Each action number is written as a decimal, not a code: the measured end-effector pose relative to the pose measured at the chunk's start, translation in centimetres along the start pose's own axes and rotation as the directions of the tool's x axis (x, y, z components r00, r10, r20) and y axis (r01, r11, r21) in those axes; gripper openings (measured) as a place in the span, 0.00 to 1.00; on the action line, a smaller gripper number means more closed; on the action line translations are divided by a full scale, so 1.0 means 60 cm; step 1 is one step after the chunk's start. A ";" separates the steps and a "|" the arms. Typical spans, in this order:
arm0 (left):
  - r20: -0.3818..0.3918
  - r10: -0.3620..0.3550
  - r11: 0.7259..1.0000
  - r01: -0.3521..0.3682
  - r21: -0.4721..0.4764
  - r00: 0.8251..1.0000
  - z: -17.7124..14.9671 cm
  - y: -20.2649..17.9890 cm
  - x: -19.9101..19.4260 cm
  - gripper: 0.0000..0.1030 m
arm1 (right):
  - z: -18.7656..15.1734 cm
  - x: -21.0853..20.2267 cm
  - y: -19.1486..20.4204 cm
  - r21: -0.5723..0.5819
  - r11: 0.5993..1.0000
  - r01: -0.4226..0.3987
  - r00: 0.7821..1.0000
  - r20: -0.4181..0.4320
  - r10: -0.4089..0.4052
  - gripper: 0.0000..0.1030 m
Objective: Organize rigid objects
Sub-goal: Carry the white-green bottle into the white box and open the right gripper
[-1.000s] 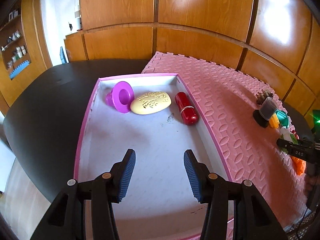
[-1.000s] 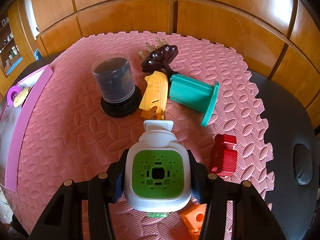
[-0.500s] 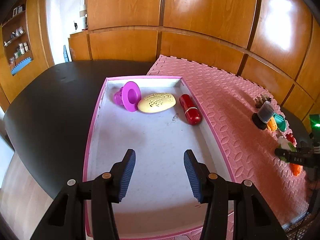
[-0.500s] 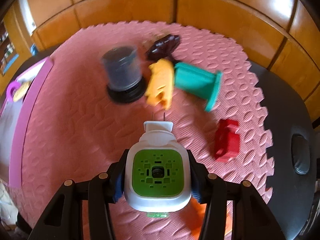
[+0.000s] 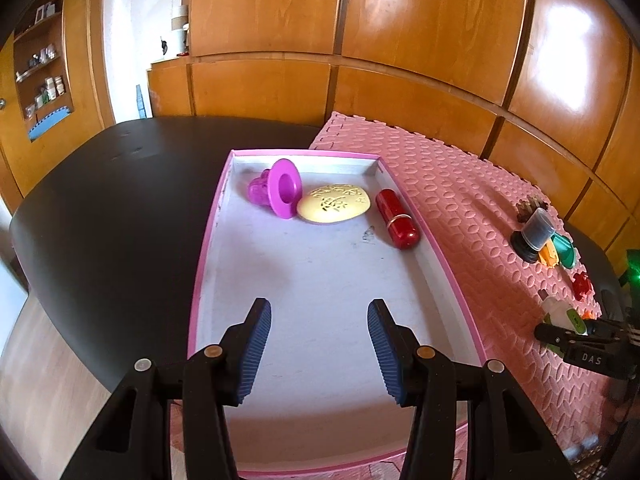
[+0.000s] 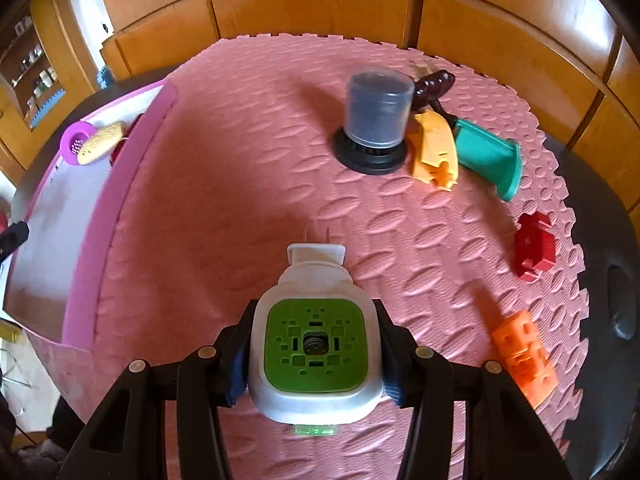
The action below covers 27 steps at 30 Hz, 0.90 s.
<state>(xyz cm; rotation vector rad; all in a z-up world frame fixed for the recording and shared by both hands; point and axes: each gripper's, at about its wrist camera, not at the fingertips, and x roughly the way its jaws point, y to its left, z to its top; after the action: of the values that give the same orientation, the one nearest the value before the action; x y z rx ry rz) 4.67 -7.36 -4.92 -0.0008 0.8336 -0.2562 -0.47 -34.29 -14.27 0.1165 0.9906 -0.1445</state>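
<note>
My right gripper [image 6: 314, 354] is shut on a white plug-in device with a green face [image 6: 314, 344], held above the pink foam mat [image 6: 240, 184]; its two prongs point away from me. In the left wrist view that gripper [image 5: 580, 330] shows at the far right with the device. My left gripper [image 5: 319, 338] hangs open over the near half of the pink-rimmed tray [image 5: 208, 248], nothing between its blue pads. At the tray's far end lie a purple funnel-shaped piece [image 5: 280, 192], a yellow oval [image 5: 334, 208] and a red capsule [image 5: 398, 224].
On the mat stand a grey cup on a black base [image 6: 376, 120], a yellow piece [image 6: 434, 148], a teal spool [image 6: 490, 156], a dark brown piece [image 6: 434, 82], a red block [image 6: 534, 246] and an orange block [image 6: 524, 358]. A black tabletop [image 5: 112, 208] surrounds tray and mat; wooden panels stand behind.
The right gripper has carried the device left toward the tray, so the mat's objects slid right in its view. The left gripper drew back slightly; more of the tray shows.
</note>
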 end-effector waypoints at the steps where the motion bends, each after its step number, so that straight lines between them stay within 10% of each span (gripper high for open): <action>1: 0.001 0.001 1.000 -0.001 -0.003 1.000 0.000 0.002 -0.001 0.50 | 0.002 0.000 0.001 0.022 0.999 -0.035 0.999 0.002 0.035 0.51; 8: 0.018 0.011 1.000 -0.011 -0.014 1.000 0.001 0.013 -0.009 0.50 | 0.014 -0.017 0.043 0.082 0.982 -0.172 0.984 0.053 0.168 0.51; 27: 0.033 0.050 0.997 -0.048 -0.068 0.998 0.002 0.050 -0.019 0.50 | 0.072 -0.039 0.251 -0.181 0.958 -0.223 0.958 0.141 0.249 0.51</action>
<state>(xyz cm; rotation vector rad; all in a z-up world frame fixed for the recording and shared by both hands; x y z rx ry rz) 4.71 -4.19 -4.29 -0.0477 0.8066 -0.1813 4.45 -19.99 -9.46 0.0714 0.8149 0.1458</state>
